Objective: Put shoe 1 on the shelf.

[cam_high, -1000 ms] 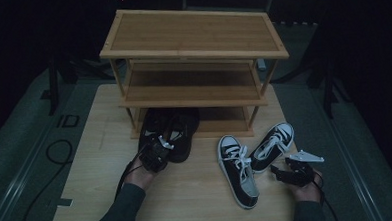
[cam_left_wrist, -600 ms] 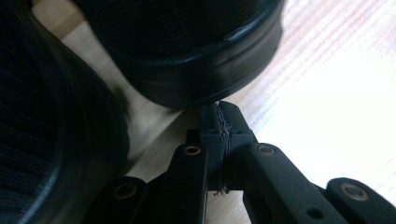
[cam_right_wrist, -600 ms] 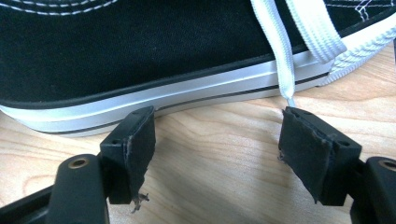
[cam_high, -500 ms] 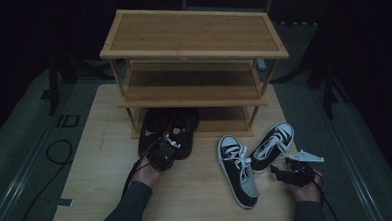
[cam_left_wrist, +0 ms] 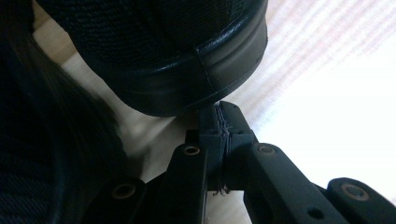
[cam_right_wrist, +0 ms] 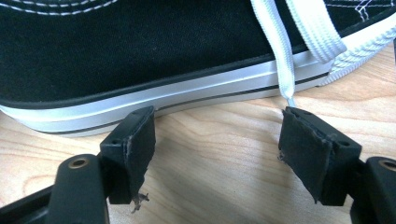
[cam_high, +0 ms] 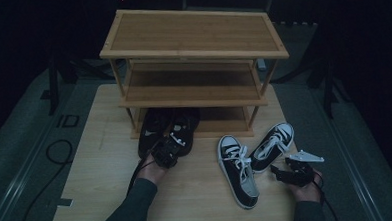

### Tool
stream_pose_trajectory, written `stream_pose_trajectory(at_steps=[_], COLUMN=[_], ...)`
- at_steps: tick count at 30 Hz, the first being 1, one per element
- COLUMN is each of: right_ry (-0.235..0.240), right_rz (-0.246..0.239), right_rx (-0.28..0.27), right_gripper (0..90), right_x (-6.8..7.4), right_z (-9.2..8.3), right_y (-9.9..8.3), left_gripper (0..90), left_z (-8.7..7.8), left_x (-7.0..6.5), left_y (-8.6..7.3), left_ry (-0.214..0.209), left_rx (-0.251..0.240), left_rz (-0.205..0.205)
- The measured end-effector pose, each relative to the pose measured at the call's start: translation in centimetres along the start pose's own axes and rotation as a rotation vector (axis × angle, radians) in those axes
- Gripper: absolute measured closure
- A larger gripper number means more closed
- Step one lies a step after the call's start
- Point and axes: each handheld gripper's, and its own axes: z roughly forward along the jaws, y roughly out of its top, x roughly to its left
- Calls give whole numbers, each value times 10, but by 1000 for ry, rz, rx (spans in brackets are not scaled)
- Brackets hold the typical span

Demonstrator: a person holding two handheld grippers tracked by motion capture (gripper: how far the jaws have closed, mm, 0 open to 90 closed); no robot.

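Presently catalogued, nearest items first.

Right tool (cam_right_wrist: 217, 154): black two-jaw tool held low at the near right of the bench, jaws spread wide and grasping nothing.
Black-and-white canvas sneaker, nearer of the pair (cam_right_wrist: 140, 51): lies on its sole just beyond the right tool's jaw tips; the white rubber sidewall faces the jaws, apart from them, and a flat white lace end hangs by one jaw tip.
Handling, sneakers: judged light; canvas upper soft and collapsible, rubber sidewall and toe cap firm. Best hold is likely the heel collar or the upper's rim, not the loose lace.
Second black-and-white canvas sneaker (cam_high: 272, 146): angled beside the first, toes apart.
Left tool (cam_left_wrist: 219, 140): jaws clenched together, tip pressed against the rounded end of a dark shoe.
Dark low shoes with black rubber rand (cam_high: 170, 129): a pair set side by side, half under the rack's lowest shelf; the left tool meets their near end.
Handling, dark shoes: rand looks smooth, possibly slippery; fabric above offers better purchase.
Light wooden bench (cam_high: 107, 189): carries everything.
Three-tier bamboo shoe rack (cam_high: 193, 33): farthest; upper shelves bare.
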Motion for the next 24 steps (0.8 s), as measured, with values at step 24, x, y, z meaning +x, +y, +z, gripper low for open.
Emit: stream_pose_trajectory(at_steps=[24], right_ry=[0], right_rz=[0], right_rx=[0], right_gripper=[267], right_x=[0], right_z=[0], right_y=[0], left_gripper=[900], left_z=[28], left_x=[3], left_y=[53], left_ry=[2], left_rx=[0], left_rz=[-1])
